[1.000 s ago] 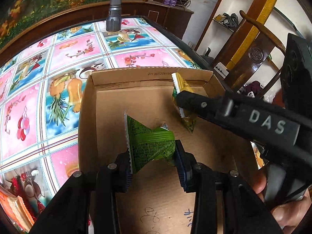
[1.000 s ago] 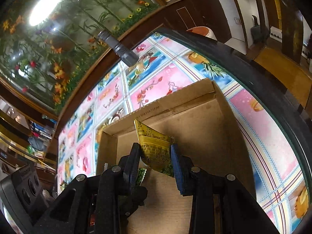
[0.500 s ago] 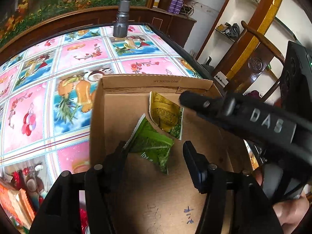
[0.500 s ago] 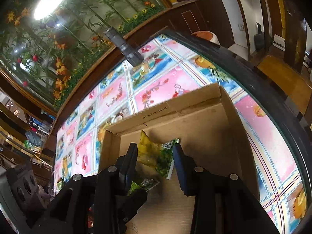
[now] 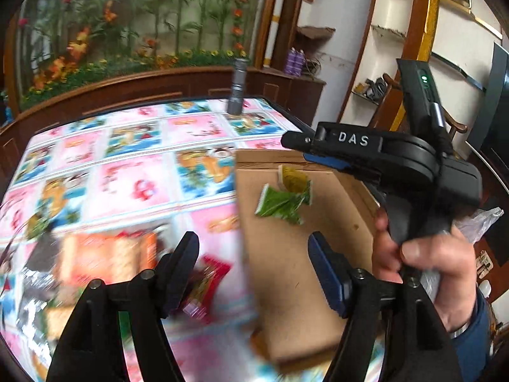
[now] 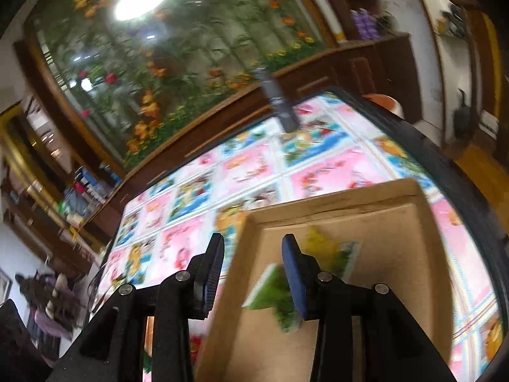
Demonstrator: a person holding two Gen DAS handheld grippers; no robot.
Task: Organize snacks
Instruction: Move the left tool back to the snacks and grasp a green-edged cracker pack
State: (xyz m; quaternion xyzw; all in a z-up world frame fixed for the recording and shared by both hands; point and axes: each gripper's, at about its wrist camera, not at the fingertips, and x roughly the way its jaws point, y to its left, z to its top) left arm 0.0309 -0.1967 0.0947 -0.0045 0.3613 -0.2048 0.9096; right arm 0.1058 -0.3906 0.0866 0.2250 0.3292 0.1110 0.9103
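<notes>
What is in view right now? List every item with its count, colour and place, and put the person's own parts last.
cardboard box: one, brown, open, on the right part of the table.
green packet: one, green, lying on the box floor near the far wall.
yellow packet: one, yellow-green, on the box floor just behind the green packet, touching it.
loose snack packets: several, mostly orange and red, blurred, on the table left of the box.
tablecloth: one, pink and blue picture squares, covering the table.
flashlight: one, grey, upright at the table's far edge.
left gripper: black, jaws opening, nothing between them.
right gripper: black, open, empty, above the box's left wall.
right hand: holding the right gripper's handle.
</notes>
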